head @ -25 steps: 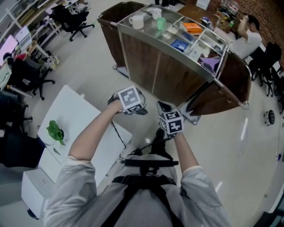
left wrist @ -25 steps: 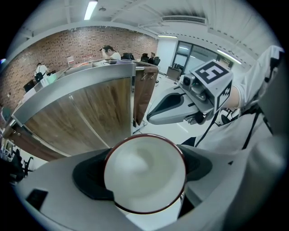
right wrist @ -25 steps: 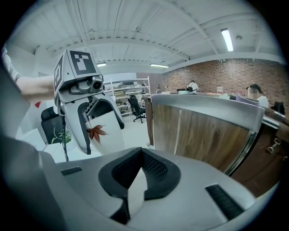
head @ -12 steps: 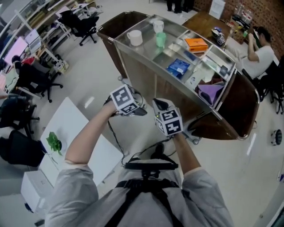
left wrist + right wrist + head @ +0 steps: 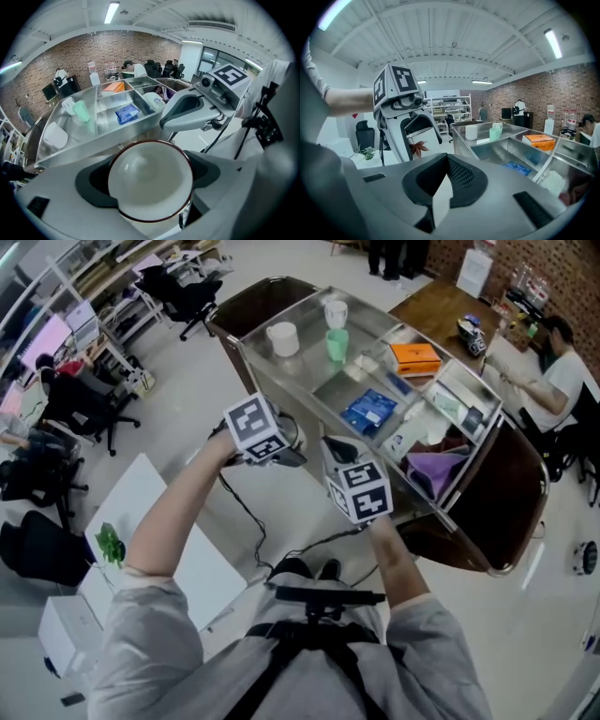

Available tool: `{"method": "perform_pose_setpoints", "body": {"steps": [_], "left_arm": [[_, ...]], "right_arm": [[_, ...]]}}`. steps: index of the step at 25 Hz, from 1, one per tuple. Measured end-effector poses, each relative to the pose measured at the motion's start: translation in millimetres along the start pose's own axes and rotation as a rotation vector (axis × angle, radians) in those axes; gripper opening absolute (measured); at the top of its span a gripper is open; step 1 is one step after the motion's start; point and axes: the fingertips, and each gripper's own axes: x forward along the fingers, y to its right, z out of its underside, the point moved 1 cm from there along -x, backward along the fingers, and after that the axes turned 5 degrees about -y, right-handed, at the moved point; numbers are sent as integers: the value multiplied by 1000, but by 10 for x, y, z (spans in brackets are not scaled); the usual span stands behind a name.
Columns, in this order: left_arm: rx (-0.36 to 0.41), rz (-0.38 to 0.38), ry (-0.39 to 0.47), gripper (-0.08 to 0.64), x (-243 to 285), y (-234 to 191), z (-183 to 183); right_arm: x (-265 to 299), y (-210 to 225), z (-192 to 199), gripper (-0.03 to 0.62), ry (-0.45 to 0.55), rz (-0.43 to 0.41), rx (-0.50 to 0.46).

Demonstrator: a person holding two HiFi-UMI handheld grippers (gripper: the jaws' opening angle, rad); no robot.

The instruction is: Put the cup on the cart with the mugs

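Now the left gripper [image 5: 283, 450] clamps a round, glossy white cup [image 5: 150, 180] with a thin dark-red rim, in the air beside the brushed-steel cart [image 5: 309, 382], where white mugs [image 5: 281, 336] and a pale green mug [image 5: 337, 343] stand; the right gripper [image 5: 442, 187] has its ribbed jaws pressed together, empty

Bare bay [image 5: 302, 381] lies open beside white mug [image 5: 281, 337] and green mug [image 5: 337, 343].

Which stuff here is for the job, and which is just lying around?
For the job: the held cup, cart, white mug, green mug.
Just lying about: orange box, blue packet, purple cloth, plant.
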Motion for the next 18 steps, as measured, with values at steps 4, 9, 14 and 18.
{"method": "perform_pose_setpoints", "body": {"steps": [4,9,14,18], "left_arm": [[22,-14,-14,436,-210,-315,-227],[31,-33,-27,436,-441,-844,-432],[55,-31,-28,436,-511,-1333,-661],[82,-13,-24,436,-452,-1724,-831]], "right_arm": [[84,199,-314,8,20,8,-29],[291,420,-643,8,17,24,-58],[567,686,-884,8,11,30,-27],[824,907,-1078,8,6,60,-7]]}}
